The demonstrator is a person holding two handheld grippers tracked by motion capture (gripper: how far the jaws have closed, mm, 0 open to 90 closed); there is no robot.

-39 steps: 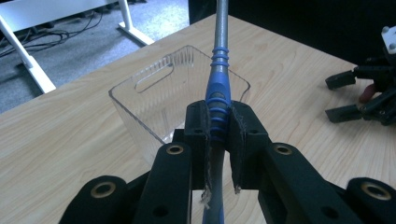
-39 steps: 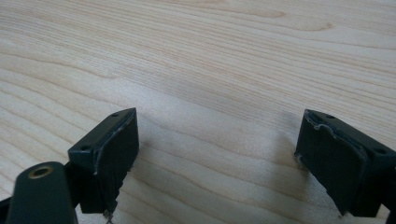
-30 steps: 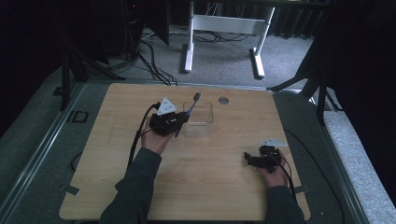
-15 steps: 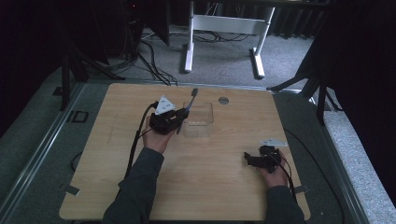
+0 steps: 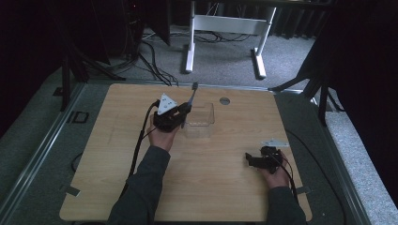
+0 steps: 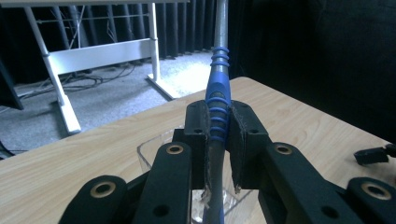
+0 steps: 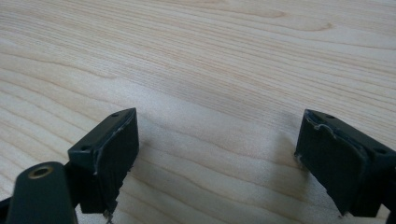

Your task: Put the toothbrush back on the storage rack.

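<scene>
While the left gripper point(image 5: 184, 114) has shifted slightly toward the clear container point(image 5: 199, 119), it stays clenched on the blue-handled tool point(image 6: 218, 100), perhaps a screwdriver, suggesting insertion; the right gripper point(image 5: 252, 160) rests spread wide and empty on the table point(image 5: 103, 150)

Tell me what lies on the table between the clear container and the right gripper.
Nothing: in the high view, only bare wooden table separates the clear container from the right gripper.

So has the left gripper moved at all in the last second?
Barely. The left gripper, shut on the blue-handled tool, has stayed beside the clear container, at most a slight shift toward the table's far edge.
</scene>
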